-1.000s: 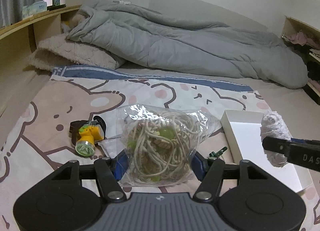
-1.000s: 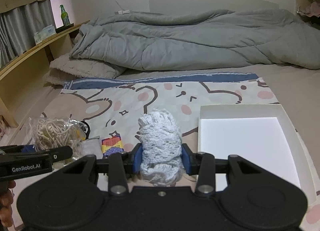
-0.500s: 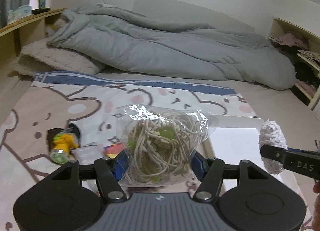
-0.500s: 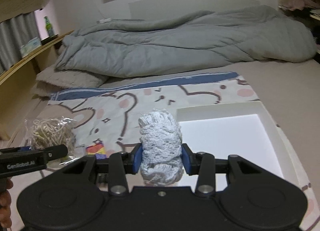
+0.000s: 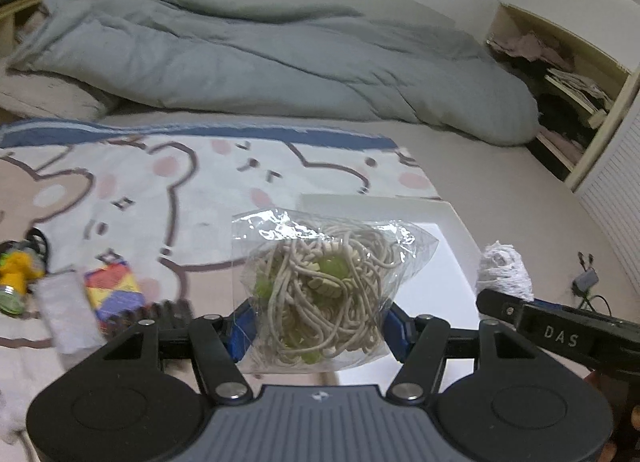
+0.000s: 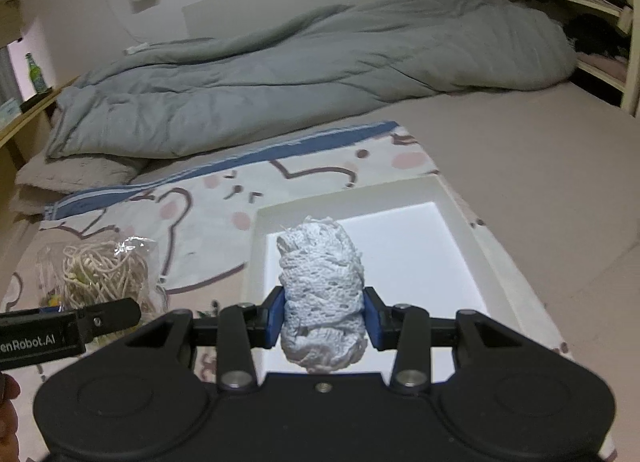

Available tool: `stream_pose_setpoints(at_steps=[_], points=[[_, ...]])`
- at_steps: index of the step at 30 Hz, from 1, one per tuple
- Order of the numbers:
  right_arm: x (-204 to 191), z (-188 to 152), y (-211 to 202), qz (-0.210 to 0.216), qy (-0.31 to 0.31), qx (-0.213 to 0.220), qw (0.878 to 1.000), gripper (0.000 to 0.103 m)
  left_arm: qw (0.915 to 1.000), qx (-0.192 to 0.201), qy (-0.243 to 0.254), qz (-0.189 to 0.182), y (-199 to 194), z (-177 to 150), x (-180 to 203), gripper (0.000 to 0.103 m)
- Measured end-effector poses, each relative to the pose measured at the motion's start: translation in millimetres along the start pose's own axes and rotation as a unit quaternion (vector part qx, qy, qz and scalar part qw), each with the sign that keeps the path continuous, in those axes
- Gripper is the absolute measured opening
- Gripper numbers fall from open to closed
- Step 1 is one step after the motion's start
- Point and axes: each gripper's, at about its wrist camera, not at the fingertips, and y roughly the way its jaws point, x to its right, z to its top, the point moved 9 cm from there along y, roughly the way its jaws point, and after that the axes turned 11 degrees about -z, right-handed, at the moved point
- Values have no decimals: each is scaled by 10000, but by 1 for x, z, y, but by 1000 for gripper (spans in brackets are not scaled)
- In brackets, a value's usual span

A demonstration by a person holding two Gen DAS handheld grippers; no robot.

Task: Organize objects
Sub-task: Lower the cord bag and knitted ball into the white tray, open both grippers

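A glossy crinkled plastic bag (image 5: 320,294) holds matt cord; the white bundle (image 6: 322,302) is rough knitted cloth.

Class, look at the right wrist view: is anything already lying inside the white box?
No: the white box shows only its bare floor, with the lace bundle held above it.

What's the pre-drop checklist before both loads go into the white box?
1. Left gripper clamped on the bag of cord: ok.
2. Right gripper clamped on the white yarn bundle: ok.
3. White box interior free of objects: ok for the part in view.
4. Yarn bundle over the box: ok in the right wrist view.
5. Bag fully over the box: cannot tell; it hides the box's near left edge.
6. Grippers clear of each other: ok, side by side, apart.
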Motion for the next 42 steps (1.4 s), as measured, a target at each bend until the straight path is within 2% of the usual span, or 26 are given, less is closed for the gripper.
stream_pose_setpoints(at_steps=[7,14,22,26,29,33,36,38,42], points=[[32,-7,15,-165,34,-168,9997,42,9986,-423,-13,-301,38,-12,26,64],[56,-13,34,-289,-6,-464,9985,42,9943,-949,-179,-450,72,-28,34,64],[59,-20,51,-323,-149,-773,9964,42,9865,-1364,-593,-693,99,-38,39,64],[59,-22,56,-331,-193,-857,9956,42,9839,-1513,-669,-672,107,-44,40,65],[59,-24,58,-347,-232,-906,9950,42,9818,-1646,-692,-645,111,-49,41,71],[59,-26,62,-409,-272,-961,9942,44,9825,-1663,-612,-571,111,-50,42,76],[61,-27,63,-518,-303,-965,9935,46,9838,-1618,-555,-545,110,-49,41,76],[61,-27,63,-513,-268,-985,9934,52,9843,-1585,-563,-539,108,-48,40,76],[63,-27,61,-559,-259,-986,9932,52,9865,-1503,-473,-446,106,-46,38,75]])
